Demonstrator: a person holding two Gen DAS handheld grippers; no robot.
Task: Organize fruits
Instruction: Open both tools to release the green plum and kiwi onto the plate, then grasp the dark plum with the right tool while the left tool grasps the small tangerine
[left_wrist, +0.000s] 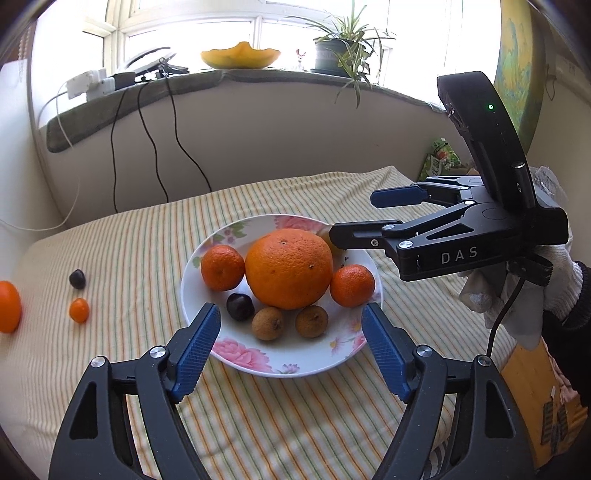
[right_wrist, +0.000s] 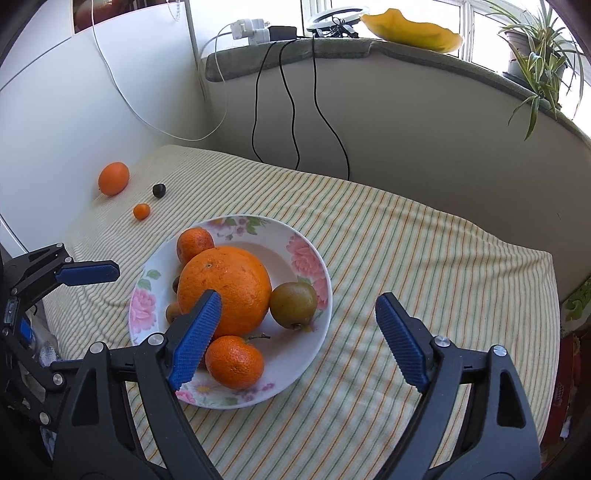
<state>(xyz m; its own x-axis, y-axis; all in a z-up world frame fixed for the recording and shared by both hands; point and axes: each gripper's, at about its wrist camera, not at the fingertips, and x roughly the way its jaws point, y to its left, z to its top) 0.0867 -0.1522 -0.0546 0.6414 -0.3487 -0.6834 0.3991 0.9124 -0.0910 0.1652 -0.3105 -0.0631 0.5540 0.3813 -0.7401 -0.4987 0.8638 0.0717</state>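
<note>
A flowered white plate (left_wrist: 295, 360) (right_wrist: 314, 254) holds a big orange (left_wrist: 289, 267) (right_wrist: 226, 288), two mandarins (left_wrist: 222, 267) (left_wrist: 351, 285), a dark plum (left_wrist: 240, 306), two brown longans (left_wrist: 267, 323) and a green-brown fruit (right_wrist: 293, 304). Loose on the striped cloth at the left lie an orange (right_wrist: 113, 178), a kumquat (left_wrist: 79, 310) (right_wrist: 141, 211) and a dark plum (left_wrist: 77, 278) (right_wrist: 159, 190). My left gripper (left_wrist: 291, 317) is open and empty over the plate's near rim. My right gripper (right_wrist: 299, 306) (left_wrist: 351, 214) is open and empty above the plate's right side.
The striped cloth (left_wrist: 129, 258) covers the table, with a wall behind. Black cables (right_wrist: 291, 92) hang from the window ledge, which holds a yellow bowl (left_wrist: 240, 55), a plant (left_wrist: 343, 44) and chargers. A green packet (left_wrist: 439, 158) lies at the far right.
</note>
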